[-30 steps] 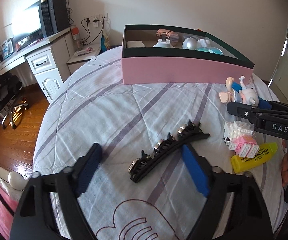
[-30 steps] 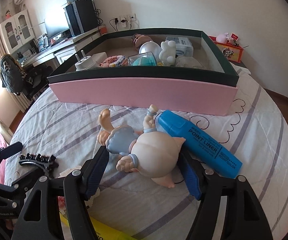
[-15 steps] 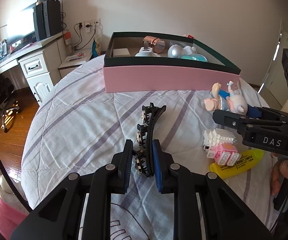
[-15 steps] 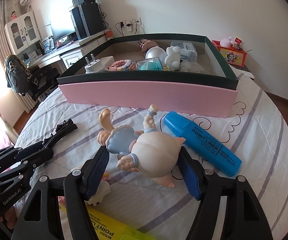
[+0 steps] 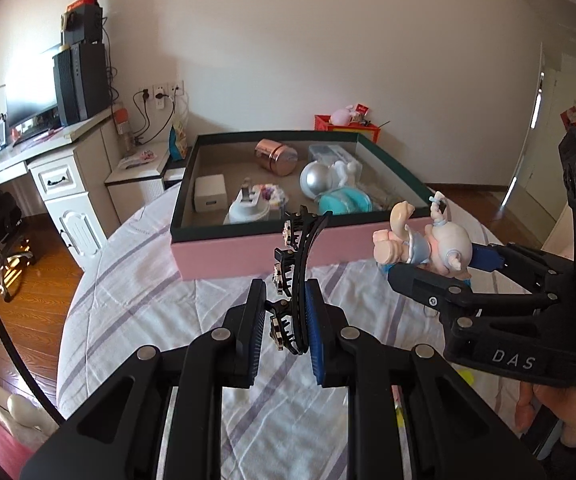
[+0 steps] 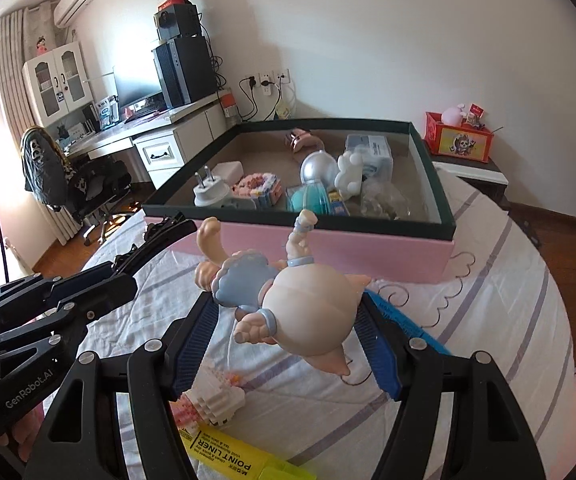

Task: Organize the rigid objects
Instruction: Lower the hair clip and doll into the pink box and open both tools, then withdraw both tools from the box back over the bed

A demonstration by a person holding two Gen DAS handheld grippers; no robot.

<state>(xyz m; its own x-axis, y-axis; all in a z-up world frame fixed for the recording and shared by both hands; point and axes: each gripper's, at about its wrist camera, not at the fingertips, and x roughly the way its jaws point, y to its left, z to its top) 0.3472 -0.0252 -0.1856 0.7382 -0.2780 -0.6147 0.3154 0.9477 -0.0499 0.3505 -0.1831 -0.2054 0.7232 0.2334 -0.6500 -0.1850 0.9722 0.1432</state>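
My left gripper (image 5: 285, 300) is shut on a black toothed hair clip (image 5: 302, 264) and holds it off the bed, its curved end pointing up toward the box. My right gripper (image 6: 288, 320) is shut on a pale pig doll in a blue dress (image 6: 300, 304), which hangs above the quilt. In the left wrist view the doll (image 5: 436, 244) sits to the right of the clip. The right wrist view shows the clip (image 6: 159, 240) at the left, in front of the box's corner. A pink box with a dark green rim (image 6: 328, 248) stands beyond both, with several small objects inside.
On the striped quilt (image 6: 488, 280) a blue highlighter (image 6: 400, 320) lies under the doll. A yellow highlighter (image 6: 227, 456) and a white and pink block toy (image 6: 211, 400) lie near me. A desk (image 5: 27, 156) and a chair stand left of the bed.
My left gripper shut on the hair clip and lifted it off the quilt. My right gripper rose with the doll, which had been lying on the bed.
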